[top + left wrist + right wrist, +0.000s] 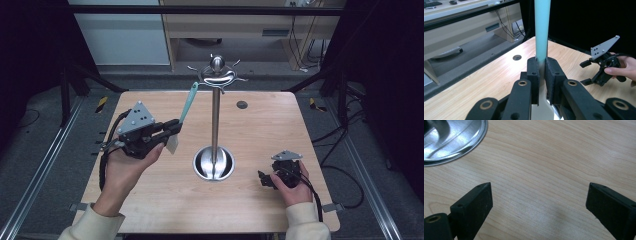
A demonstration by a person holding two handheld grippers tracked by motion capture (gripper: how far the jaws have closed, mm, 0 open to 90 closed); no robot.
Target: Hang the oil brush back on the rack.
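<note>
- Overhead light fell evenly on the table (150, 200); the surroundings stayed dark.
- Glare streaked the steel base (454, 142).
- Near fingers (534, 75) looked soft, slightly blurred.

Glossy polished metal stand (215, 125), matt pale wood table (260, 125), smooth teal plastic handle (541, 27).

text: none legible; labels: none; numbers: none

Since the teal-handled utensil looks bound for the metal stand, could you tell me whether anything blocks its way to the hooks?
Nothing visible does. The left gripper holds the teal-handled utensil with its tip just left of the steel stand's hook ring, open air between.
</note>
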